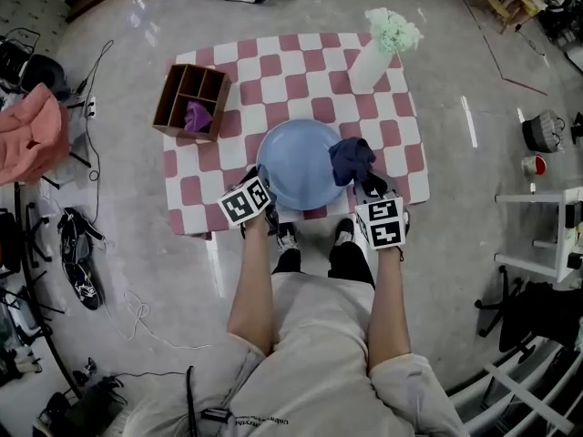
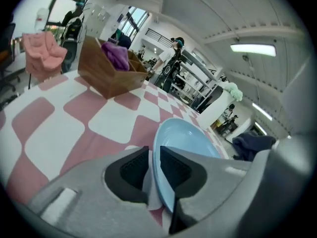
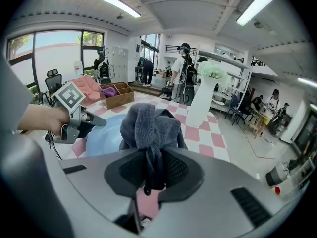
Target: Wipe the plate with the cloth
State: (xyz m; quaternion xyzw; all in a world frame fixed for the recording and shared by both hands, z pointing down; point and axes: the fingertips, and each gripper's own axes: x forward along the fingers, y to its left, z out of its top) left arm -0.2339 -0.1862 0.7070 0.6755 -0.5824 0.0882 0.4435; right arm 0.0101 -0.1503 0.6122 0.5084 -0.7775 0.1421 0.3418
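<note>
A light blue plate [image 1: 301, 162] lies near the front edge of the pink-and-white checked table [image 1: 264, 71]. My left gripper [image 1: 261, 200] is shut on the plate's near-left rim; in the left gripper view the plate [image 2: 184, 144] stands edge-on between the jaws of the left gripper [image 2: 154, 168]. A dark blue cloth [image 1: 352, 160] hangs bunched over the plate's right edge, with my right gripper [image 1: 369, 192] shut on it. In the right gripper view the cloth [image 3: 149, 128] rises from the right gripper [image 3: 153, 170], and the plate [image 3: 106, 133] lies behind it.
A wooden compartment box [image 1: 190, 100] holding a purple cloth [image 1: 197, 116] sits at the table's back left. A white vase [image 1: 372, 60] with pale green flowers stands at the back right. Clutter, cables and racks ring the floor; people stand in the background of the right gripper view.
</note>
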